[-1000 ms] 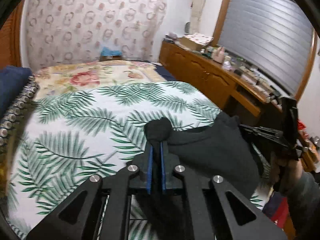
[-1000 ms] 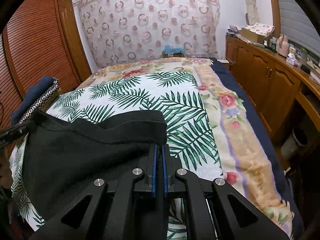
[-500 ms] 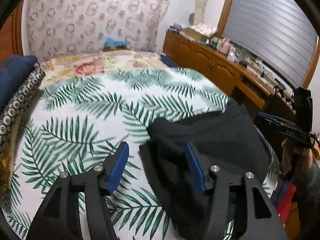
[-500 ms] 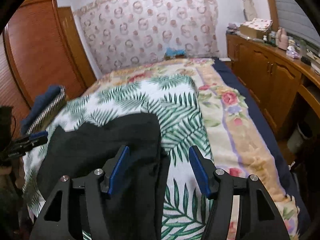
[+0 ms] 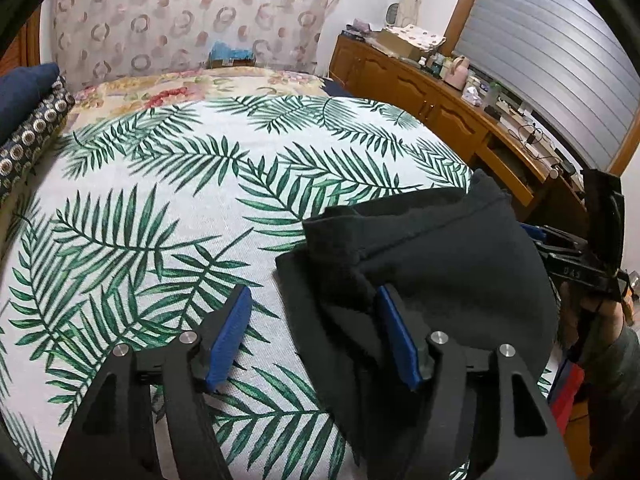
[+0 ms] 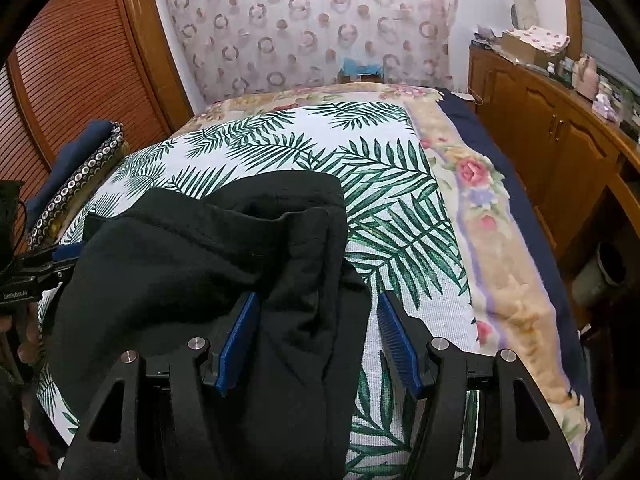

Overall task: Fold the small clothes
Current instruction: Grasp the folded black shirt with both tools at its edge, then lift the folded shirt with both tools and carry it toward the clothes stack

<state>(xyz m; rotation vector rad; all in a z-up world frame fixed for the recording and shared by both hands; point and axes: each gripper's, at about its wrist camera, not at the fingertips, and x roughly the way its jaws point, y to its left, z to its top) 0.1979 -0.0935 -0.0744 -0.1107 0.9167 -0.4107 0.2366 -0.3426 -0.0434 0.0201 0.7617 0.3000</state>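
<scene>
- Left wrist view: the left gripper (image 5: pixel 314 338) stands spread wide, gripping nothing. The soft black knit garment (image 5: pixel 440 264) lies on the palm-leaf printed bedspread (image 5: pixel 160 200), its near corner draped by the right-hand blue pad (image 5: pixel 396 340). It looks light, limp and thick; that doubled corner seems the best hold.
- Right wrist view: the right gripper (image 6: pixel 316 338) is also spread, angled down over the bed, with the garment's (image 6: pixel 200 256) folded edge lying loose between its fingers.

My left gripper (image 5: pixel 314 336) has its 2 blue-padded black jaws spread wide, gripping nothing. My right gripper (image 6: pixel 318 340) is spread just as wide, both pointing forward and tilted slightly downward.
</scene>
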